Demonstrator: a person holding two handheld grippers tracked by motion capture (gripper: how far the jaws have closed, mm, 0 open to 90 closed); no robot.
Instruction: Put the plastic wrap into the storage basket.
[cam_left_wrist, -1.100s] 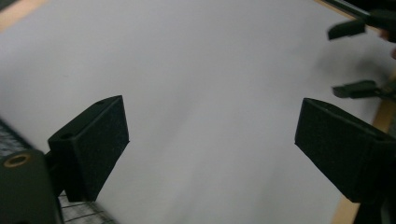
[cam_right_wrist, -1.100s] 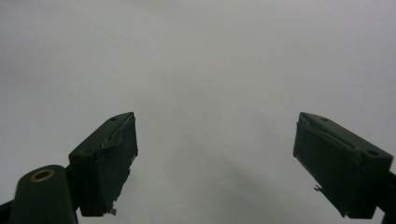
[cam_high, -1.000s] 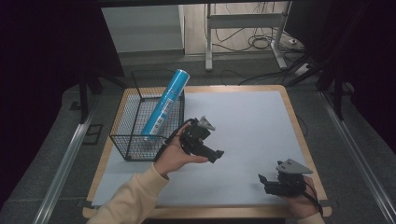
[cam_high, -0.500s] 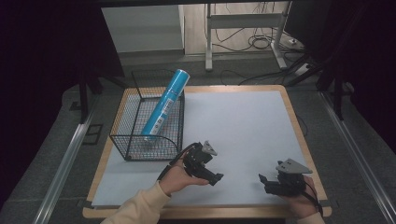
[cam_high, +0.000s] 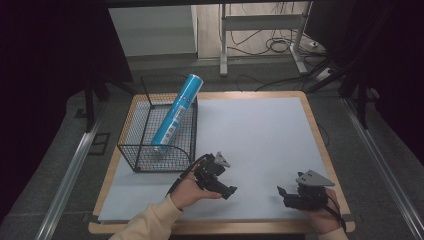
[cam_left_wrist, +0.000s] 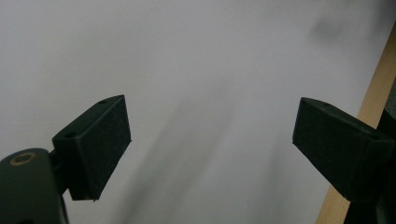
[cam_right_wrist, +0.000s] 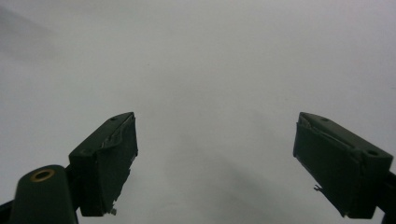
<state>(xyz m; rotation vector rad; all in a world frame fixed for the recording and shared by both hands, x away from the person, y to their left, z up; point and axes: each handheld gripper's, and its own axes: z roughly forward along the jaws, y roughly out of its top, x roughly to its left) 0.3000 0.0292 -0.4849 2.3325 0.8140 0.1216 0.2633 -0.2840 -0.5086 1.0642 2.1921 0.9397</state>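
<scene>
Blue tube (cam_high: 176, 113) leaned inside the wire basket (cam_high: 131, 148), well beyond the left gripper (cam_high: 229, 191), which had dropped back to the bench (cam_high: 260, 135), fingers apart and empty. Right gripper (cam_high: 283, 193) lay open too; placing looked finished.

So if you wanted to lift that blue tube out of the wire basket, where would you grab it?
Probably the upper end of the blue tube. It leans tilted in the wire basket, its top poking above the far rim while its lower end sits down among the mesh walls. Coming from above, jaws across the round body just below the cap, looks easiest; both grippers are open now.
</scene>
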